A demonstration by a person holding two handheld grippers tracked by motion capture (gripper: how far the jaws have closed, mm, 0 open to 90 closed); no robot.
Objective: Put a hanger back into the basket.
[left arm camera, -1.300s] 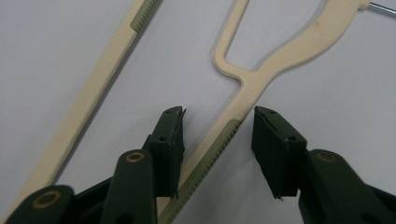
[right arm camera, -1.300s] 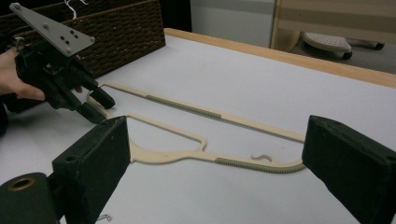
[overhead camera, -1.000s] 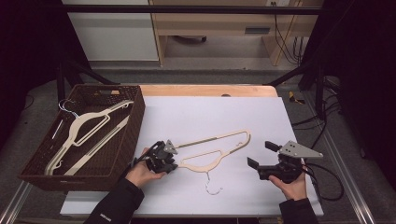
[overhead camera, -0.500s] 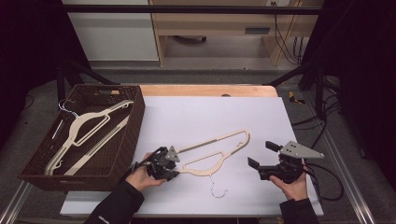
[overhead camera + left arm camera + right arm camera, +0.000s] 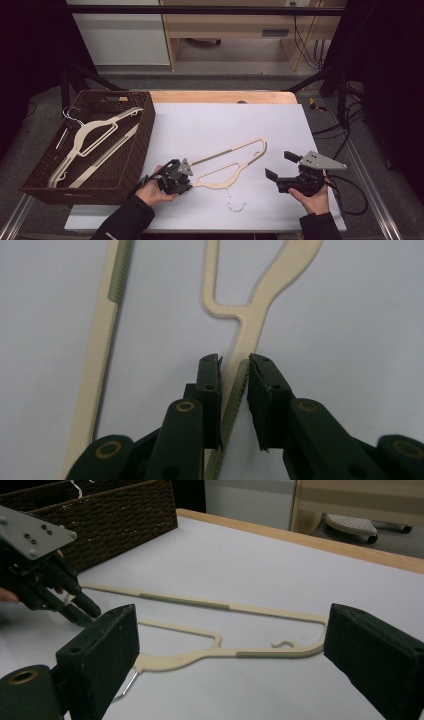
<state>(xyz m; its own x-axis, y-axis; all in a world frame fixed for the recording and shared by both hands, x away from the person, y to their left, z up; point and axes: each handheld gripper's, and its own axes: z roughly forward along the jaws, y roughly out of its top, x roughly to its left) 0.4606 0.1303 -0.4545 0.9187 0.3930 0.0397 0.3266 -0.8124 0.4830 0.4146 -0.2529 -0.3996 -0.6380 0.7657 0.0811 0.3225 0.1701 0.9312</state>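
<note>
- White tabletop (image 5: pixel 210 125) — the cream hanger (image 5: pixel 235 161) lies flat on it, right of the wicker basket (image 5: pixel 142 145).
- Its long axis runs up-right from the left gripper (image 5: pixel 181 176), whose jaws have just been closing onto its ribbed near shoulder.
- Right gripper (image 5: pixel 280 167) — farther off, wide open, empty.
- No readable writing.

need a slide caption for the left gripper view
Left gripper closing around the ribbed arm of a cream hanger on the white table.
</note>
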